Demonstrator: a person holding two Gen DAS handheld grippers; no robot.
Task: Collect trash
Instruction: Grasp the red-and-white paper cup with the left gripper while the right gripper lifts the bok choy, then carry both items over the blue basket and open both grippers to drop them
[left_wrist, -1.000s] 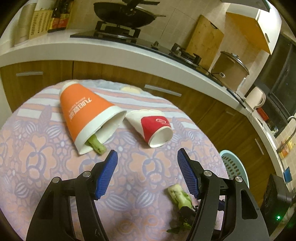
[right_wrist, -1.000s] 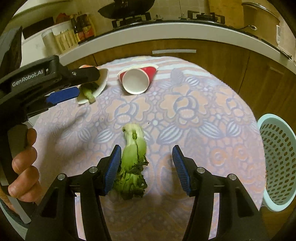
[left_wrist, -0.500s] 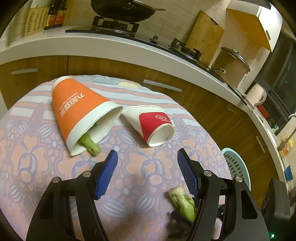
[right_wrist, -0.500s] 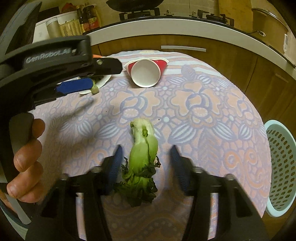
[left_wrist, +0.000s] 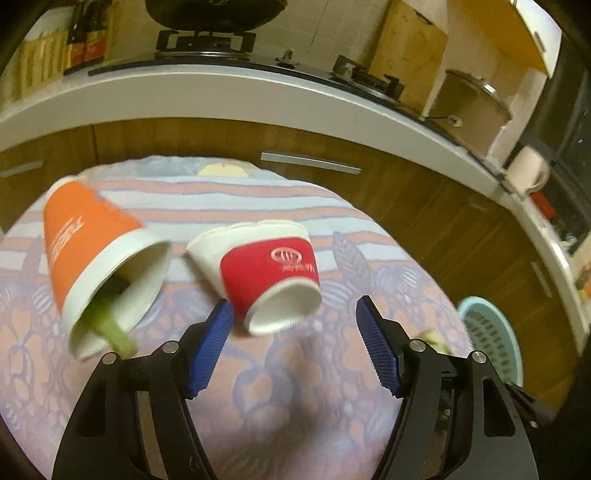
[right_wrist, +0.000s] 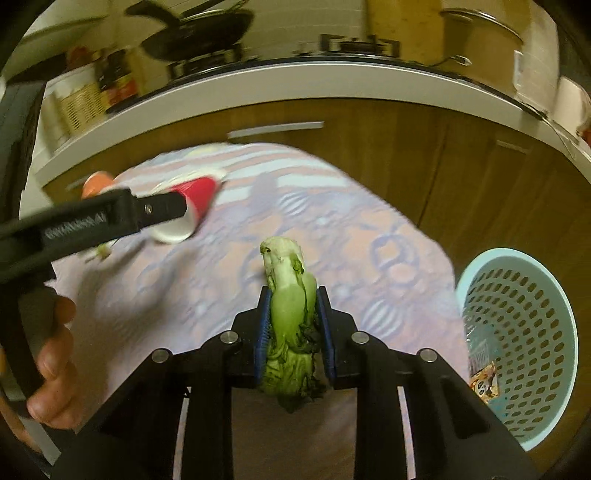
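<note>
My right gripper (right_wrist: 292, 295) is closing, and its blue pads press both sides of a green bok choy (right_wrist: 288, 277) whose pale stem end sticks out ahead over the table. My left gripper (left_wrist: 294, 308) is opening. A red and white paper cup (left_wrist: 269, 269) lies on its side with its mouth just ahead of and between the tips, untouched. An orange paper cup (left_wrist: 88, 236) lies to its left with a green stalk (left_wrist: 114, 328) poking from its mouth. The right wrist view also shows the red cup (right_wrist: 192, 199) behind the left gripper's finger.
A light blue perforated basket (right_wrist: 509, 254) stands beside the table at the right, with a printed wrapper (right_wrist: 484, 384) inside. The round table carries a floral cloth (left_wrist: 332, 406). Brown cabinets and a white counter with a stove run behind. A hand (right_wrist: 51, 362) holds the left gripper.
The right jaws have come together on the bok choy and swung right, so the basket looms larger. The left gripper has moved forward to the red cup's mouth.
</note>
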